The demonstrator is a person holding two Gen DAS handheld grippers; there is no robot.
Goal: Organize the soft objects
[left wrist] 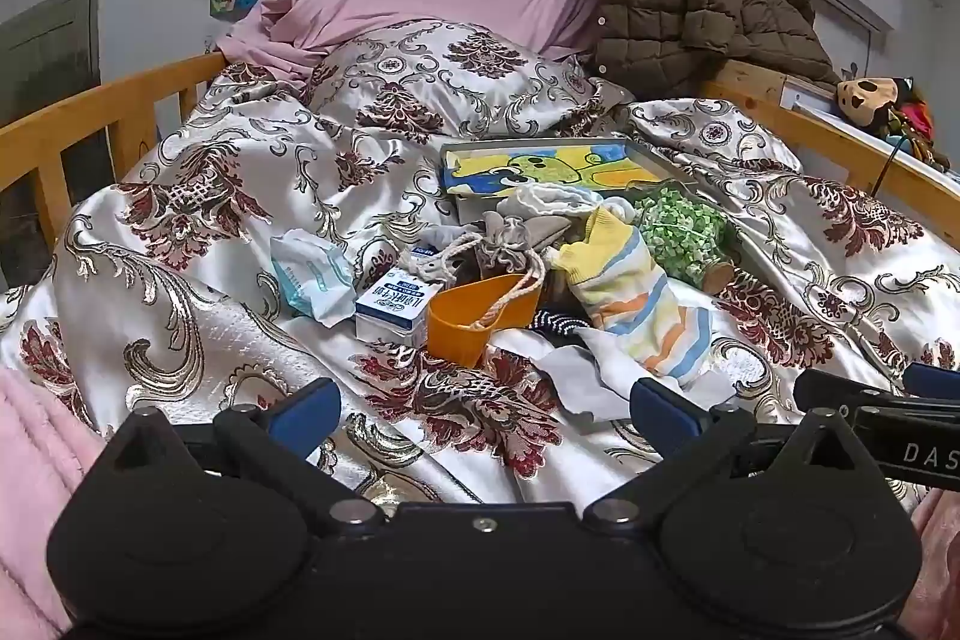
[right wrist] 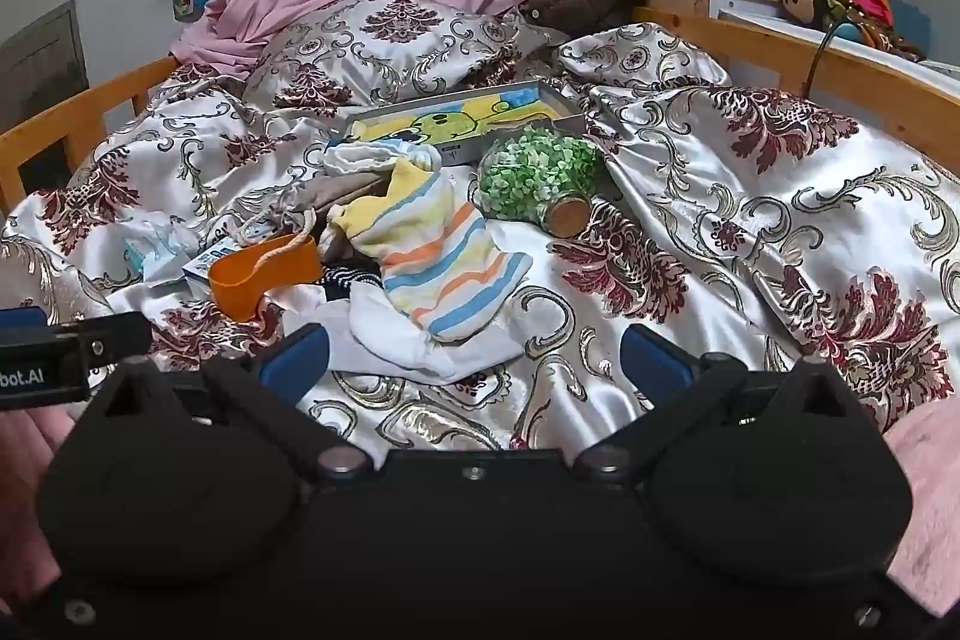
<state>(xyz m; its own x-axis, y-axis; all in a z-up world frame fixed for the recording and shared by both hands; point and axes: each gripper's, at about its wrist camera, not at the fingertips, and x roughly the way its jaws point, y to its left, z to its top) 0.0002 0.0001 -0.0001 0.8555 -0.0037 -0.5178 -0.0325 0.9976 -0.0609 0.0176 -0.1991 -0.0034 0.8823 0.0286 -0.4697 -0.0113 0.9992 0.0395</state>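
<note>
Striped sock (right wrist: 432,256) mid-bed, quilt (right wrist: 750,220) bare rightward, rails prob. far.

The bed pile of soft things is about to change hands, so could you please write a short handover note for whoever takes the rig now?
Left tool: open, empty, hovering over the bedspread short of the pile.
Right tool: open, empty, just short of the white cloth.
Pile: striped sock on top, grey drawstring pouch behind the orange cup, tissue pack and milk carton to the left, corked jar and picture tray behind.
Done: nothing sorted.
Left: all soft items.
</note>
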